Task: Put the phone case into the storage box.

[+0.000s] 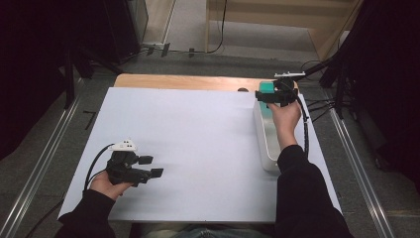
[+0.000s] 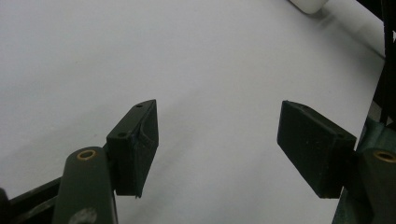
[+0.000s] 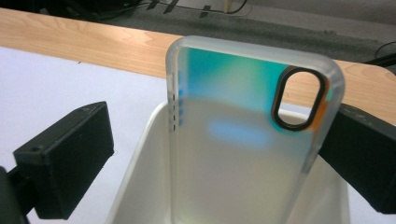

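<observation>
At the lower left of the high view, we see the left hand (image 1: 105,184) resting low on the white sheet (image 1: 198,148), forearm entering from the bottom edge. The left gripper (image 1: 151,166) points toward the right of the frame. In the left gripper view its jaws stand partly apart over bare sheet, with nothing between them.

At the upper right of the high view, the right hand (image 1: 286,119) reaches up the frame, arm stretched along the tray (image 1: 262,144), with the right gripper (image 1: 265,96) over the tray's far end. From above, a teal patch shows at the jaws and little else.

The right gripper view gives what the high view does not: a frosted phone case (image 3: 243,140) stands upright in the tray (image 3: 140,177), camera cutout at upper right. The right pad (image 3: 359,154) lies against the case's edge; the left pad (image 3: 70,158) stands clear of it. The jaws are wide and not clamping the case.
</observation>
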`<state>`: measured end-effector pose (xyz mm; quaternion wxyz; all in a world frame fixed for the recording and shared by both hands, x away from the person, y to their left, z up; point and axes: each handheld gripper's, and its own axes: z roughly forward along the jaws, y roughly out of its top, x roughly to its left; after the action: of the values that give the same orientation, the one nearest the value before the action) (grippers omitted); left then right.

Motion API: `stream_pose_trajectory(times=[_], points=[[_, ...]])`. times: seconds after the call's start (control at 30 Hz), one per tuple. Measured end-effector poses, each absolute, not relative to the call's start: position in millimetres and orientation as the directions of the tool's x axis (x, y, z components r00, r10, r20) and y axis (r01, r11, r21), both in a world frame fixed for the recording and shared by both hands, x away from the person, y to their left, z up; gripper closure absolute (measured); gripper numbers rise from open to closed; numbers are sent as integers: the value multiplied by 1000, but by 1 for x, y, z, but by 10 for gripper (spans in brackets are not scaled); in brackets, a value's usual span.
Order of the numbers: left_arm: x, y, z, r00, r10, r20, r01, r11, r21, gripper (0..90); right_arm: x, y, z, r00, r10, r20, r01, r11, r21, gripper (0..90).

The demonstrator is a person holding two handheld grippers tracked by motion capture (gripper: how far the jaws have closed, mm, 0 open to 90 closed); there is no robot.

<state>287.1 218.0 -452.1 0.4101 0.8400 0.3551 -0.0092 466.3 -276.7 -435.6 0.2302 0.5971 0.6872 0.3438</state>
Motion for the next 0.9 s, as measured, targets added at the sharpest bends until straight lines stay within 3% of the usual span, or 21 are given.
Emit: stream_pose_trajectory(times=[0.37,0.9], points=[[287,218,-452,747,592,-303,604,-413,682,292,466,-285,-431,-136,983,125,660,-4,751,0],[288,217,-452,746,591,-307,607,-415,677,291,457,-289,-417,-159,968,196,679,-37,733,0]])
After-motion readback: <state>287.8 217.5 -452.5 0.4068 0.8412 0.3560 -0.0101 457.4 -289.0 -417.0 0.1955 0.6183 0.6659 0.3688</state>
